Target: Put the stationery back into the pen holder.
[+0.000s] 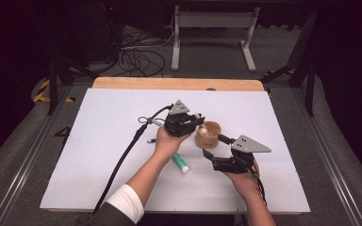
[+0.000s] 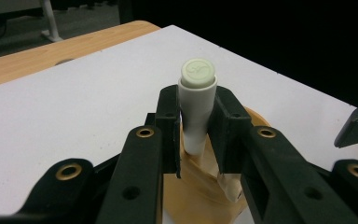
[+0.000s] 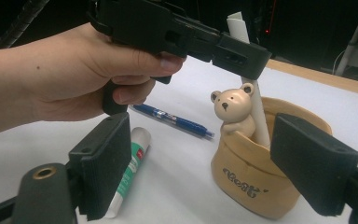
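Observation:
A tan pen-holder cup with a small bear figure on its rim stands mid-table. My left gripper is above it, shut on a white cylindrical stick with a pale green cap. The stick stands nearly upright, and its lower end is inside the cup, behind the bear. My right gripper is open just in front of the cup, one jaw on either side and neither touching it. In the right gripper view its pads stand wide apart.
A white and green glue stick lies on the white table top near the left forearm. A blue pen lies to the left of that hand. The cable of the left gripper trails to the front edge.

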`<state>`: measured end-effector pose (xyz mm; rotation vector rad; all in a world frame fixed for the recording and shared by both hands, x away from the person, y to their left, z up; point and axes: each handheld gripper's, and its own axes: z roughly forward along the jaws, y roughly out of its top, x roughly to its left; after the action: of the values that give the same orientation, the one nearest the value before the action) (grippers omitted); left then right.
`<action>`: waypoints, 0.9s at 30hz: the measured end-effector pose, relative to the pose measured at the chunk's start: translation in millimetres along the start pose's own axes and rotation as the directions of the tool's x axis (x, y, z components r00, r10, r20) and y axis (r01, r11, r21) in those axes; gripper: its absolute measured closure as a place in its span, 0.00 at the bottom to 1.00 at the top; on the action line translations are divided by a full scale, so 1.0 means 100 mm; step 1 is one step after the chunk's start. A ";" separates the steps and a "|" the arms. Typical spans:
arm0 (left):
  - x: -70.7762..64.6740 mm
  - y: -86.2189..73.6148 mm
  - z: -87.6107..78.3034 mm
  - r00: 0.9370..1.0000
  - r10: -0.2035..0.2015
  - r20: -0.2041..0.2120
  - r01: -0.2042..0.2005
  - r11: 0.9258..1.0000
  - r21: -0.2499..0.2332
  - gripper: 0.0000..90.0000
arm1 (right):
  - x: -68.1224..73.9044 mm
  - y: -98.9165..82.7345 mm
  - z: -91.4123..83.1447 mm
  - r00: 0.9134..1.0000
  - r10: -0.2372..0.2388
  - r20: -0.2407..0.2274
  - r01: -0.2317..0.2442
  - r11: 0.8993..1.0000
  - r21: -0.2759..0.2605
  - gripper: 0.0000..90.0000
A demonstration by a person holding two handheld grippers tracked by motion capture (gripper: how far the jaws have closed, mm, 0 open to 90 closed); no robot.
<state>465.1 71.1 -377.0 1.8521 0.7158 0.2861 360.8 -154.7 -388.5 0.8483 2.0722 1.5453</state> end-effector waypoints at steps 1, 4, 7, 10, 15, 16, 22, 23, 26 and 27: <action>0.00 0.00 0.00 1.000 -0.001 0.002 0.001 1.000 0.003 0.83 | 0.00 0.00 0.00 1.000 0.000 0.000 0.000 1.000 0.000 0.24; 0.01 -0.01 0.01 1.000 -0.004 0.000 0.004 1.000 0.004 0.81 | 0.00 0.00 0.00 1.000 -0.002 -0.001 0.002 1.000 0.000 0.24; 0.02 -0.01 0.00 1.000 -0.010 -0.001 0.010 1.000 0.009 0.76 | 0.00 0.00 0.01 1.000 0.001 -0.001 -0.001 1.000 0.003 0.24; 0.01 0.00 -0.01 1.000 -0.020 -0.007 0.020 1.000 0.011 0.63 | 0.01 0.00 0.01 1.000 -0.003 -0.006 0.003 1.000 0.003 0.24; 0.02 0.02 -0.06 1.000 -0.005 -0.019 0.006 1.000 0.013 0.55 | 0.01 -0.01 0.02 1.000 -0.005 -0.006 0.005 1.000 0.006 0.24; 0.01 0.02 -0.07 1.000 -0.009 -0.017 0.010 1.000 0.011 0.54 | 0.01 -0.01 0.02 1.000 -0.003 -0.006 0.003 1.000 0.008 0.24; 0.04 0.02 -0.18 0.999 -0.030 -0.015 0.030 0.999 -0.039 0.47 | 0.03 -0.01 0.04 1.000 -0.008 -0.014 0.008 1.000 0.011 0.24; 0.04 0.02 -0.20 0.999 -0.033 -0.013 0.032 0.998 -0.047 0.46 | 0.04 -0.01 0.04 1.000 -0.009 -0.017 0.009 1.000 0.011 0.24; 0.06 0.03 -0.26 0.999 -0.032 -0.013 0.031 0.998 -0.054 0.44 | 0.05 -0.01 0.05 1.000 -0.009 -0.020 0.009 1.000 0.013 0.24; 0.05 0.04 -0.27 0.999 -0.038 -0.007 0.038 0.998 -0.058 0.43 | 0.05 -0.01 0.05 1.000 -0.012 -0.018 0.012 1.000 0.014 0.24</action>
<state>456.4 94.0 -363.7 1.7814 0.7401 0.2874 360.4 -148.1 -390.8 0.8285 2.0993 1.5398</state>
